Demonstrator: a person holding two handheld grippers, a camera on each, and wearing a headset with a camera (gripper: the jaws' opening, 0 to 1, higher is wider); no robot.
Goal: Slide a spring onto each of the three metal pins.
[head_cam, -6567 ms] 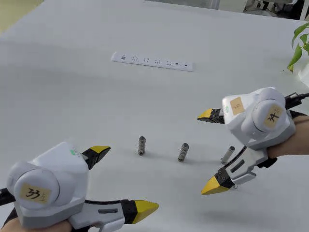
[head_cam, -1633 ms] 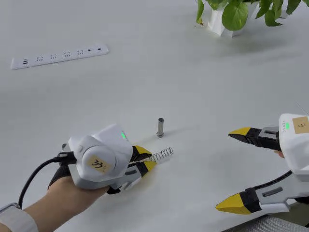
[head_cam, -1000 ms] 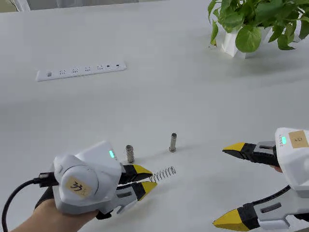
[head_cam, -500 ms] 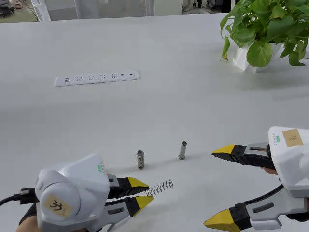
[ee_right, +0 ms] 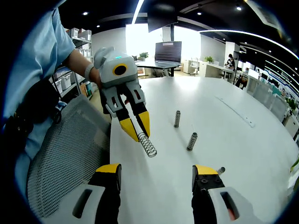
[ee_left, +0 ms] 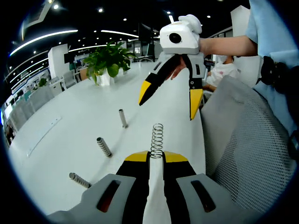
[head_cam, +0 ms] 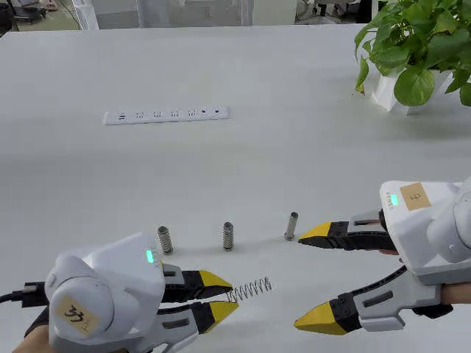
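The spring [head_cam: 249, 289] juts from the yellow tips of the left gripper [head_cam: 224, 294], which is clamped on its near end. Its free end points away and to the right, toward the bare pin [head_cam: 291, 226], and stops short of that pin on the person's side. The spring's long axis lies nearly flat along the table [head_cam: 309, 147], while the bare pin stands upright (so the coil will likely need tipping vertical above the pin's top before it can drop over). Left of the bare pin stand the middle pin [head_cam: 228, 235] and, further left, the leftmost pin [head_cam: 165, 240], each already wearing a spring. Right of the bare pin the right gripper [head_cam: 313, 278] hangs with jaws spread wide and nothing between them. Its upper tip is just beside the pin, nearer to it than the left gripper is. Well beyond the bare pin lies a power strip [head_cam: 167, 115].
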